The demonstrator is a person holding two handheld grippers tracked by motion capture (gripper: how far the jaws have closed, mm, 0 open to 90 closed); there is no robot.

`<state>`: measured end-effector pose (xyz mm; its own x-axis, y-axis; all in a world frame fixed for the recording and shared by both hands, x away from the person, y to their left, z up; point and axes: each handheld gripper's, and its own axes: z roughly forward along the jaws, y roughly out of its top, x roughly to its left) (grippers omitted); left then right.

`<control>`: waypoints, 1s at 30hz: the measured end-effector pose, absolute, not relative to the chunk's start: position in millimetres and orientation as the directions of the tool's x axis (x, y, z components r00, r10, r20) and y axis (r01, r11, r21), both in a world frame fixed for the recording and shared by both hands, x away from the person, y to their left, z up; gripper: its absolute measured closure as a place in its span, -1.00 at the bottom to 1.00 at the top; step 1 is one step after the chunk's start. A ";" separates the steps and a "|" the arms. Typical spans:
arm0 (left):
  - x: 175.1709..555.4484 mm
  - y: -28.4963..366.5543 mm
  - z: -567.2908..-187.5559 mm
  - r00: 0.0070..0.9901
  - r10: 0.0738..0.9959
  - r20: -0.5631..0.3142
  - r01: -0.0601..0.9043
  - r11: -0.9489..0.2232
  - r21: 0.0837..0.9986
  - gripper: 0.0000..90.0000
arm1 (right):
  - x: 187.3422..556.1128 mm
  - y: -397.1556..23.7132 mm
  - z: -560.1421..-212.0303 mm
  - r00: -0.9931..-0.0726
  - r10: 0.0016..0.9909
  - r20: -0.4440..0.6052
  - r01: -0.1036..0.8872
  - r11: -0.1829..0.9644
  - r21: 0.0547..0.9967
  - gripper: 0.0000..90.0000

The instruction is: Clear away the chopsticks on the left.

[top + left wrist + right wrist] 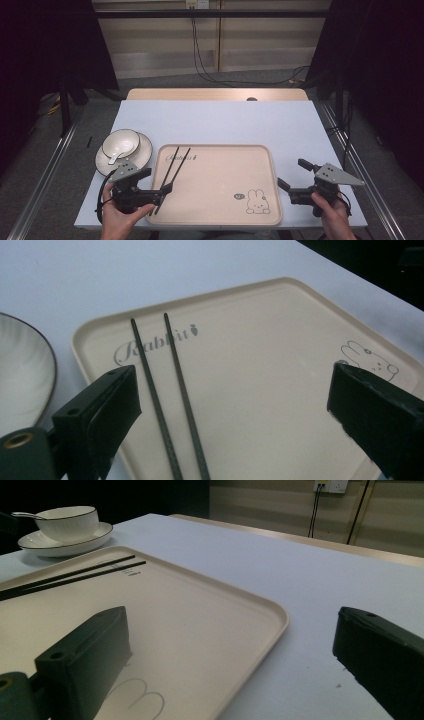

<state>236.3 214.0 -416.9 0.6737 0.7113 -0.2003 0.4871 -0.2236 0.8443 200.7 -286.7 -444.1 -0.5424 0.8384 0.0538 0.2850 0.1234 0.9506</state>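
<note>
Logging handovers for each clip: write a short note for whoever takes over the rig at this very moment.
Left gripper: open, jaws straddling the near ends of the chopsticks, nothing gripped.
Right gripper: open, holding nothing, over the table just off the tray's right edge.
Things: both chopsticks lie side by side at the left of the tray. Bowl with spoon sits on a plate left of the tray.
Done: chopsticks are on the tray.
Left: probably the bowl set, which is off the tray.
</note>
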 end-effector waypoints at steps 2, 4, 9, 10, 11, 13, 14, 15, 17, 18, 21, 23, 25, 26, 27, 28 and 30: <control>233.5 220.5 -416.0 0.673 0.717 -0.179 0.461 -0.218 0.860 -0.92 | 200.7 -286.6 -444.1 -0.544 0.837 0.056 0.283 0.120 0.952 -0.97; 231.2 228.2 -416.6 0.675 0.715 -0.180 0.447 -0.203 0.871 -0.92 | 200.7 -286.7 -444.1 -0.542 0.838 0.056 0.284 0.121 0.951 -0.97; 221.4 248.5 -420.6 0.681 0.712 -0.171 0.418 -0.186 0.889 -0.94 | 201.2 -286.9 -444.1 -0.542 0.839 0.052 0.283 0.124 0.951 -0.97; 219.5 251.9 -421.1 0.680 0.714 -0.169 0.415 -0.185 0.891 -0.94 | 201.2 -286.6 -444.0 -0.541 0.839 0.057 0.285 0.120 0.951 -0.97; 217.5 255.4 -421.7 0.680 0.715 -0.163 0.411 -0.188 0.892 -0.94 | 201.4 -286.3 -444.2 -0.539 0.841 0.057 0.285 0.118 0.951 -0.97; 213.2 263.1 -423.2 0.684 0.706 -0.182 0.407 -0.163 0.899 -0.94 | 201.5 -286.2 -444.3 -0.538 0.841 0.058 0.286 0.117 0.951 -0.97; 210.6 267.3 -424.0 0.693 0.695 -0.190 0.400 -0.151 0.904 -0.94 | 201.5 -286.3 -444.2 -0.538 0.841 0.055 0.284 0.119 0.952 -0.97; 210.6 267.3 -424.0 0.693 0.695 -0.190 0.400 -0.151 0.904 -0.94 | 201.4 -286.7 -444.1 -0.540 0.840 0.054 0.284 0.121 0.951 -0.97; 203.7 277.5 -428.2 0.688 0.693 -0.217 0.397 -0.109 0.911 -0.96 | 201.0 -286.9 -443.9 -0.539 0.841 0.054 0.284 0.120 0.951 -0.97; 202.5 281.0 -429.2 0.676 0.708 -0.204 0.402 -0.123 0.907 -0.95 | 200.7 -286.9 -443.8 -0.538 0.841 0.054 0.283 0.119 0.952 -0.97; 199.8 288.7 -433.2 0.656 0.730 -0.194 0.401 -0.119 0.908 -0.95 | 200.8 -286.8 -443.7 -0.532 0.845 0.058 0.283 0.112 0.953 -0.97; 197.8 292.8 -435.4 0.648 0.737 -0.191 0.398 -0.115 0.910 -0.95 | 201.0 -286.7 -443.6 -0.528 0.847 0.061 0.282 0.107 0.953 -0.97; 196.4 294.1 -436.3 0.652 0.734 -0.192 0.395 -0.113 0.912 -0.95 | 200.8 -286.8 -443.6 -0.531 0.845 0.059 0.283 0.111 0.953 -0.97; 194.0 296.6 -435.9 0.655 0.729 -0.198 0.396 -0.108 0.912 -0.95 | 200.2 -287.0 -443.2 -0.531 0.845 0.061 0.281 0.108 0.954 -0.96; 192.9 297.5 -435.5 0.647 0.736 -0.199 0.394 -0.099 0.914 -0.95 | 200.3 -287.2 -443.1 -0.532 0.844 0.059 0.277 0.108 0.955 -0.97; 192.9 297.5 -435.5 0.647 0.736 -0.199 0.394 -0.099 0.914 -0.95 | 200.3 -287.5 -442.9 -0.534 0.843 0.059 0.275 0.107 0.955 -0.97; 191.6 302.1 -434.6 0.628 0.751 -0.203 0.399 -0.087 0.913 -0.95 | 200.1 -287.7 -442.6 -0.527 0.847 0.065 0.275 0.097 0.956 -0.96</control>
<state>191.6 302.1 -434.6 0.6282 0.7511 -0.2032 0.3988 -0.0866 0.9129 200.1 -287.7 -442.6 -0.5269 0.8474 0.0654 0.2753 0.0974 0.9564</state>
